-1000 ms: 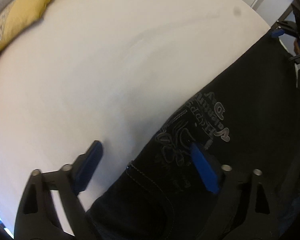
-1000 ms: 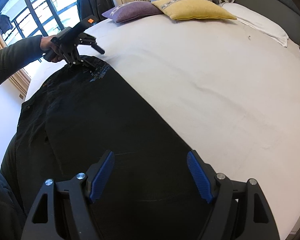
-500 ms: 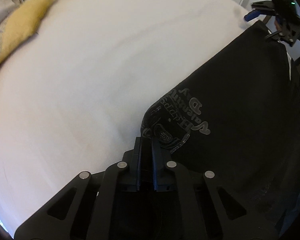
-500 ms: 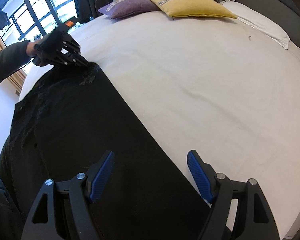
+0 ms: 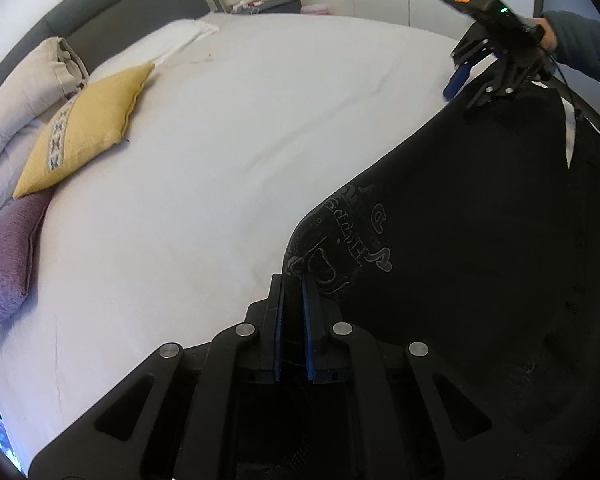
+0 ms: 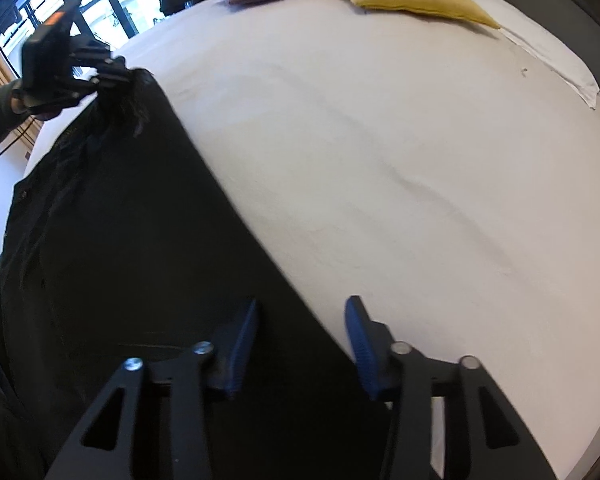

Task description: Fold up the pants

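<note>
Black pants [image 5: 480, 240] with a grey printed emblem lie along the near side of a white bed [image 5: 260, 140]. My left gripper [image 5: 292, 296] is shut on the pants' edge by the emblem and lifts it off the sheet. In the right wrist view the pants [image 6: 120, 240] stretch from the left gripper [image 6: 112, 76] down to my right gripper [image 6: 302, 320]. The right gripper is open, its jaws half closed around the pants' far edge. The right gripper also shows in the left wrist view [image 5: 476, 84].
A yellow cushion [image 5: 84, 132], a purple cushion [image 5: 8, 256] and white pillows [image 5: 16, 96] lie at the head of the bed. A grey headboard [image 5: 112, 28] runs behind them. Windows [image 6: 80, 20] stand past the left gripper.
My left gripper closed on the pants' edge by the emblem and raised it. My right gripper's jaws have narrowed around the other end of the pants.
</note>
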### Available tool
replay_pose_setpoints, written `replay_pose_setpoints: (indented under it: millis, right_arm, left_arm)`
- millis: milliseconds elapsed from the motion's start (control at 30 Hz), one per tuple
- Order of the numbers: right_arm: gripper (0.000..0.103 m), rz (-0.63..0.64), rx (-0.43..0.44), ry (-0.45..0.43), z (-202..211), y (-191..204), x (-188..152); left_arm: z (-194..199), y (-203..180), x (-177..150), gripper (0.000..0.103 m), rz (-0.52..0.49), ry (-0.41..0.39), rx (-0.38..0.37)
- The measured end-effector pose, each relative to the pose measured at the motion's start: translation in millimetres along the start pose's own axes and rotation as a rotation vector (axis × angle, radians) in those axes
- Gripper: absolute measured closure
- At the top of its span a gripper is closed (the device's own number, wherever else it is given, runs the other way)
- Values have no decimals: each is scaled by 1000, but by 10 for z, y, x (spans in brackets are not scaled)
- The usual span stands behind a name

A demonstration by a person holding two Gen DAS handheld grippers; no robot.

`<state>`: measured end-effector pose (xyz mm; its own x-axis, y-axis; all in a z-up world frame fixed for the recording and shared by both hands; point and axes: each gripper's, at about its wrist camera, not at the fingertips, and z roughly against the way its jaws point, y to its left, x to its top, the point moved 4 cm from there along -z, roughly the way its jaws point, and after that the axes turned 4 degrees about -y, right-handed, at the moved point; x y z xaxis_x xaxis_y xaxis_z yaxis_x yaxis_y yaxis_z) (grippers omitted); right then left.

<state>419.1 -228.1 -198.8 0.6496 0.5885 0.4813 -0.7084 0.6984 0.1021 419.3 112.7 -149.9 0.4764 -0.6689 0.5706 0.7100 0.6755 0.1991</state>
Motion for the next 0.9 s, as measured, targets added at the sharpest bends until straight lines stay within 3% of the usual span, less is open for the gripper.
replay_pose_setpoints:
  millis: [67, 133, 200, 333, 533, 633, 800, 900]
  right_arm:
    - [61, -2, 6, 16, -45, -30, 5]
    - [82, 11, 8, 30, -62, -9, 14]
    - [93, 50, -12, 43, -48, 78, 27]
    - [97, 107, -69, 35, 82, 212, 39]
    - [99, 123, -147, -61, 500, 451, 38]
    - [100, 161, -207, -31, 505, 569, -17]
    - [100, 162, -264, -110, 874, 911, -51]
    - [100, 198, -284, -146, 1111, 1354, -215]
  left_arm:
    - [50, -77, 4, 96, -6, -1, 1]
    - [128, -201, -50, 96, -20, -2, 10]
    - [281, -347, -127, 96, -24, -8, 18]
    - [437, -447, -173, 96, -19, -21, 25]
    - [762, -591, -221, 96, -2, -48, 46]
    - [921, -692, -243, 97, 8, -62, 54]
    - [1402, -914, -443, 97, 47, -113, 66]
    - [1804, -1217, -706, 97, 56, -141, 64]
